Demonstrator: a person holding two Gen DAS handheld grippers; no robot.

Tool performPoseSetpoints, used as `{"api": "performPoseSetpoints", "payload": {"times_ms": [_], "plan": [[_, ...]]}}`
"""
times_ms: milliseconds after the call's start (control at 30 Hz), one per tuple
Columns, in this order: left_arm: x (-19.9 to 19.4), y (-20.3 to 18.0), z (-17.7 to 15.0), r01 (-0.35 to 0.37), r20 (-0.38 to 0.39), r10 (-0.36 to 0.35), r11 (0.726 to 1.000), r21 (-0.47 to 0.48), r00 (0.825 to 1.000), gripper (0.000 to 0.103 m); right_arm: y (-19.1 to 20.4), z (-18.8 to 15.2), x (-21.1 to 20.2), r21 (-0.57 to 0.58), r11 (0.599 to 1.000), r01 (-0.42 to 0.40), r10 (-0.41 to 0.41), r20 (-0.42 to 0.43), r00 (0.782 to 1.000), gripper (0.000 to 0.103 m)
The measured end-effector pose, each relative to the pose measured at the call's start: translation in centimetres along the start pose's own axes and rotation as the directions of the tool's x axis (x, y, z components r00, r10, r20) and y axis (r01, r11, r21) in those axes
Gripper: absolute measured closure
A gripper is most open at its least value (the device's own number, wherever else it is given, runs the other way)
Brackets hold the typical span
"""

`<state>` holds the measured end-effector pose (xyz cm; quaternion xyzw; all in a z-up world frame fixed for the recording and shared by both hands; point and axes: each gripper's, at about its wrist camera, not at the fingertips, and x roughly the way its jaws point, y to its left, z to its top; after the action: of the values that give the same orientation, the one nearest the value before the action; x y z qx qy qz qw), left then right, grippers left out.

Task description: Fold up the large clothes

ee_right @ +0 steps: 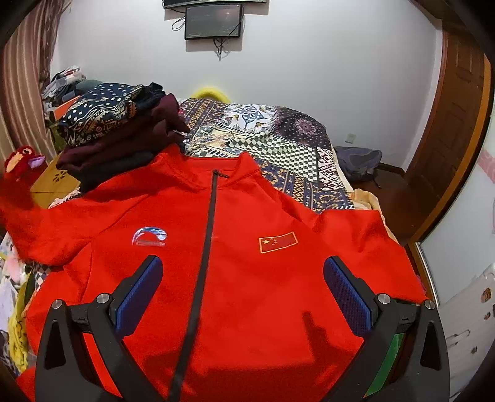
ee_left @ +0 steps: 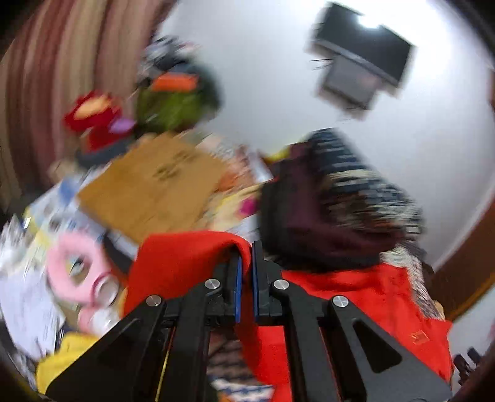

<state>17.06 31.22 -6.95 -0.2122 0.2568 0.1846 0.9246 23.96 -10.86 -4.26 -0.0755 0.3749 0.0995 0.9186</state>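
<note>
One red jacket [ee_right: 247,263], one pile of folded clothes [ee_right: 120,136], two wall screens [ee_right: 213,20].

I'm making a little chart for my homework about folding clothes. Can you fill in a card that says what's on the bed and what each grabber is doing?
garment: red jacket, lying front up on the patterned bedspread, zip closed
badges: flag patch and round logo on the chest
left gripper: shut on a fold of the red jacket, picture blurred
right gripper: open, above the chest, holding nothing
nearby: stack of folded clothes beside the collar
on the wall: dark screen
</note>
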Motion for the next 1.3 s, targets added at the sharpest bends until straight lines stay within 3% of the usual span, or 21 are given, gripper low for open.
{"api": "performPoseSetpoints", "payload": {"times_ms": [133, 233, 367, 500, 567, 700, 800, 867, 933, 967, 1000, 1067, 1167, 1300], "plan": [[-0.8, -8.5, 0.7, 0.145, 0.007, -0.148, 0.977, 0.158, 0.989, 0.099, -1.2, -0.3, -0.2, 0.012, 1.0, 0.017, -0.017, 0.005, 1.0, 0.0], [-0.2, -14.5, -0.2, 0.234, -0.037, -0.232, 0.937, 0.261, 0.972, 0.099, -2.0, -0.5, -0.4, 0.014, 0.999, 0.035, -0.035, 0.014, 0.999, 0.0], [2.1, -21.5, -3.5, 0.307, -0.133, -0.276, 0.868, 0.39, 0.952, 0.099, -3.1, -1.0, -0.6, 0.027, 0.999, 0.047, -0.048, 0.009, 0.999, 0.0], [5.5, -26.5, -8.7, 0.36, -0.287, -0.249, 0.816, 0.452, 0.925, 0.099, -4.3, -1.5, -0.5, 0.038, 0.998, 0.056, -0.056, -0.004, 0.998, 0.0], [7.3, -28.1, -11.8, 0.367, -0.363, -0.201, 0.798, 0.479, 0.91, 0.099, -4.7, -1.6, -0.3, 0.038, 0.997, 0.064, -0.064, -0.012, 0.998, 0.0], [9.4, -29.1, -16.7, 0.373, -0.466, -0.122, 0.785, 0.495, 0.876, 0.096, -5.3, -1.8, 0.0, 0.037, 0.996, 0.084, -0.083, -0.027, 0.996, 0.0], [10.0, -29.3, -18.5, 0.362, -0.497, -0.071, 0.774, 0.52, 0.865, 0.094, -5.5, -1.9, 0.5, 0.042, 0.995, 0.085, -0.083, -0.041, 0.996, 0.0], [9.5, -29.4, -18.8, 0.347, -0.489, -0.041, 0.756, 0.555, 0.871, 0.085, -5.4, -1.8, 0.8, 0.043, 0.996, 0.078, -0.076, -0.049, 0.996, 0.0], [8.5, -29.2, -18.5, 0.323, -0.454, -0.032, 0.747, 0.58, 0.89, 0.061, -5.1, -1.6, 0.9, 0.033, 0.997, 0.071, -0.069, -0.05, 0.996, 0.0], [7.9, -28.9, -18.1, 0.304, -0.43, -0.029, 0.75, 0.588, 0.902, 0.04, -4.9, -1.4, 1.0, 0.024, 0.997, 0.067, -0.065, -0.048, 0.997, 0.0], [7.4, -28.7, -17.8, 0.293, -0.404, -0.039, 0.754, 0.588, 0.914, 0.031, -4.8, -1.4, 0.9, 0.015, 0.998, 0.063, -0.062, -0.044, 0.997, 0.0], [6.0, -27.9, -16.4, 0.286, -0.358, -0.077, 0.762, 0.58, 0.931, 0.028, -4.1, -0.8, 0.9, -0.018, 0.998, 0.052, -0.052, -0.036, 0.998, 0.0], [4.6, -26.4, -14.3, 0.236, -0.293, -0.07, 0.777, 0.584, 0.953, 0.012, -2.8, 0.2, 1.2, -0.067, 0.997, 0.026, -0.028, -0.024, 0.999, 0.0], [3.1, -23.1, -11.8, 0.231, -0.272, -0.095, 0.818, 0.527, 0.957, 0.007, -0.5, 1.5, 1.9, -0.141, 0.99, -0.022, 0.019, -0.021, 1.0, 0.0]]}}
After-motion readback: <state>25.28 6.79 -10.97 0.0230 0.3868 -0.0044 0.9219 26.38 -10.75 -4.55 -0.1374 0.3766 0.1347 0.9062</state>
